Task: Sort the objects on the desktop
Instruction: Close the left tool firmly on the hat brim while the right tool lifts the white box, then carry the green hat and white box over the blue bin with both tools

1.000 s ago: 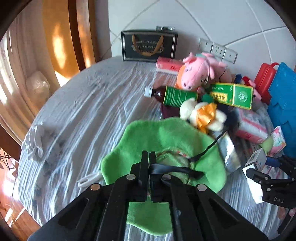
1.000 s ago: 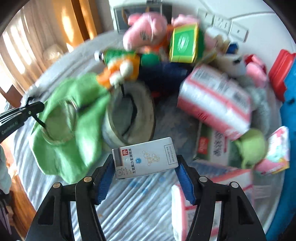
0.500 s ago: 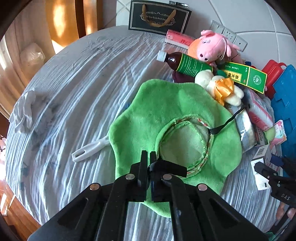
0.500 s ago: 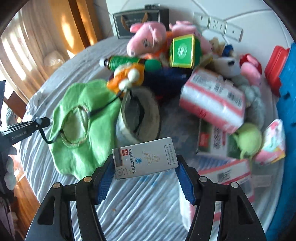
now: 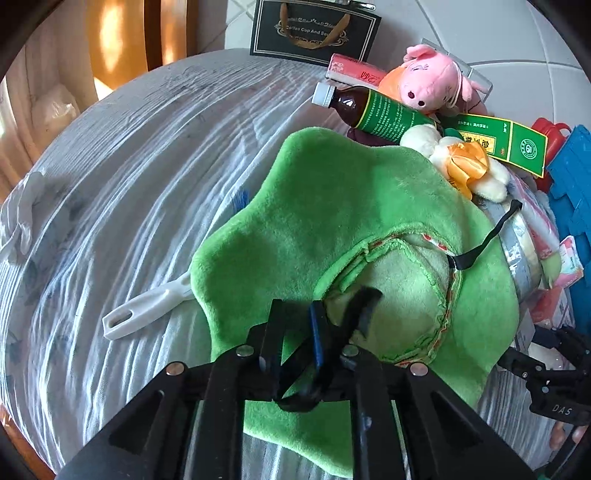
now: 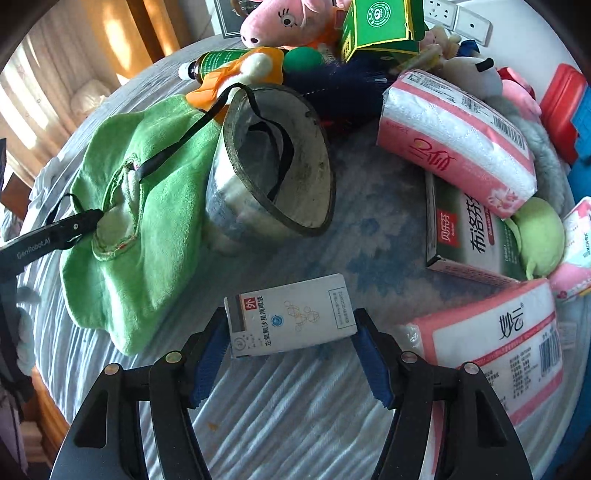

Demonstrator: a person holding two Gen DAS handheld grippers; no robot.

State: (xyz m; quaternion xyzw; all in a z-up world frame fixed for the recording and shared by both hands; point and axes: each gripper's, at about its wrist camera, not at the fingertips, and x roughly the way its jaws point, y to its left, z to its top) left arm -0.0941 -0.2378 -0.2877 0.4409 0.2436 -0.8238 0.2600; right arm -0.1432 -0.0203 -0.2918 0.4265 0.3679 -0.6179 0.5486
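One green hat [image 5: 351,206] lies flat at the middle of the round counter [image 5: 140,155], its hollow up. One black strap [image 6: 173,147] runs from it to one grey tape roll [image 6: 273,155] just to its right. The left gripper [image 5: 295,328] hangs over the hat's near rim. Its jaws stand a narrow gap apart, and the strap's blurred loop hangs loose through that gap. One white handle [image 5: 147,314] pokes out from under the hat's left edge.

The right gripper [image 6: 288,332] is halfway wide and its jaws have just been opening. One white box [image 6: 291,319] lies tilted on the cloth between the pads [image 6: 208,354], which sit just at its ends without squeezing it.

Far and right is the pile: two big pink tissue packs [image 6: 454,140], one green-and-white carton [image 6: 469,229], one green box [image 6: 380,26], one brown bottle [image 5: 373,110], one pink pig [image 5: 428,81], one cream plush with an orange bow [image 5: 461,162] and one green plush ball [image 6: 539,236]. One black bag [image 5: 314,29] stands at the far edge.

The counter's left half is bare cloth out to its curved edge. A bare strip also lies near, under the right gripper.
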